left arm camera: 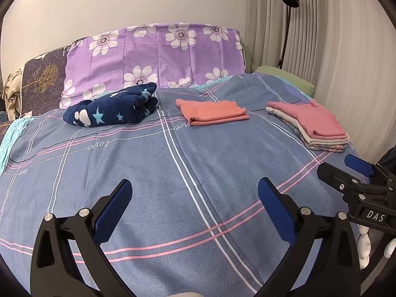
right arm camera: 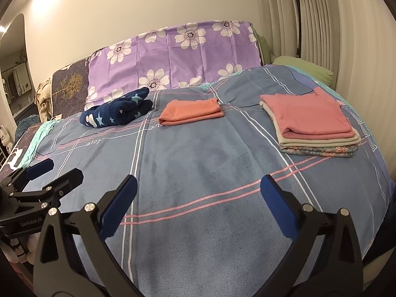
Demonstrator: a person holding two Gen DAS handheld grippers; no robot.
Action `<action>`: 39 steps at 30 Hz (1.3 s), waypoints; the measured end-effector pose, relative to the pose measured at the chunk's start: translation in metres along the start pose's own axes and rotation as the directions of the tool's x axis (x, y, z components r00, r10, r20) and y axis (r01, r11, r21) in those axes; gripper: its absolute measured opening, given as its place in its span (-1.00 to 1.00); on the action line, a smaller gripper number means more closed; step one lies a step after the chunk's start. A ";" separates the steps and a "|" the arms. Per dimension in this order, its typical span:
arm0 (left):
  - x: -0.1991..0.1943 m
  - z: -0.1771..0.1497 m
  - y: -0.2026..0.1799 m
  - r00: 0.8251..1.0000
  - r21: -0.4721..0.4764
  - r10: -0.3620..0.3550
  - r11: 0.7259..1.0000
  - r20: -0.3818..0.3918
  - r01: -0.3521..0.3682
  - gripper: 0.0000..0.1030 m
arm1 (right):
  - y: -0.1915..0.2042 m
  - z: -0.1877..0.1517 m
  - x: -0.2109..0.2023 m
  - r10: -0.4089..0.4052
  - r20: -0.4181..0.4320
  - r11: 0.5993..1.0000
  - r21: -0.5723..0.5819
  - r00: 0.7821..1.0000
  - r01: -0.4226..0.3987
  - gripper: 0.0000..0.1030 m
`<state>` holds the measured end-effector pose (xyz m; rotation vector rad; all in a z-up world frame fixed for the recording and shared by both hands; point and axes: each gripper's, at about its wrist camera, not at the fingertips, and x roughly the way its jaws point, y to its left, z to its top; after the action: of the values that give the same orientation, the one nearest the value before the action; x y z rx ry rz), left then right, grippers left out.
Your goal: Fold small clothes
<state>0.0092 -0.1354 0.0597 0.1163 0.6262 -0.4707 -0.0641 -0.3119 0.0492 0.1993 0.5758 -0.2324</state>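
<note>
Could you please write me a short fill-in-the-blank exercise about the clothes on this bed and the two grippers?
1. The top garment of the folded stack is ____ in colour.
2. The navy garment is printed with clouds and ____.
3. The left gripper and right gripper both have their jaws ____.
4. The orange folded garment lies between the navy garment and the ____.

Missing words: pink; stars; open; stack

Ahead of my left hand-held gripper [left arm camera: 194,206] and right hand-held gripper [right arm camera: 198,203], the bed's near half [right arm camera: 198,173] lies bare. Farther back, the navy star blanket [left arm camera: 113,109], orange folded cloth [left arm camera: 212,112] and pink-topped stack [right arm camera: 311,123] sit with open gaps between.
</note>
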 end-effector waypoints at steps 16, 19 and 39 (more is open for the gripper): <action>0.001 0.000 0.000 1.000 -0.008 -0.022 1.000 -0.007 0.022 0.97 | -0.002 -0.001 0.002 -0.002 -0.002 1.000 0.001 1.000 0.002 0.96; 0.001 0.000 -0.002 1.000 -0.003 -0.024 1.000 -0.007 0.024 0.97 | -0.004 -0.004 0.003 -0.007 -0.006 1.000 0.005 1.000 0.007 0.96; 0.001 -0.003 -0.007 1.000 0.008 -0.025 1.000 -0.007 0.025 0.97 | -0.009 -0.002 0.003 -0.013 -0.008 1.000 0.006 1.000 0.013 0.96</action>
<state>0.0056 -0.1414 0.0567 0.1180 0.6333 -0.4972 -0.0652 -0.3207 0.0448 0.2021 0.5845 -0.2459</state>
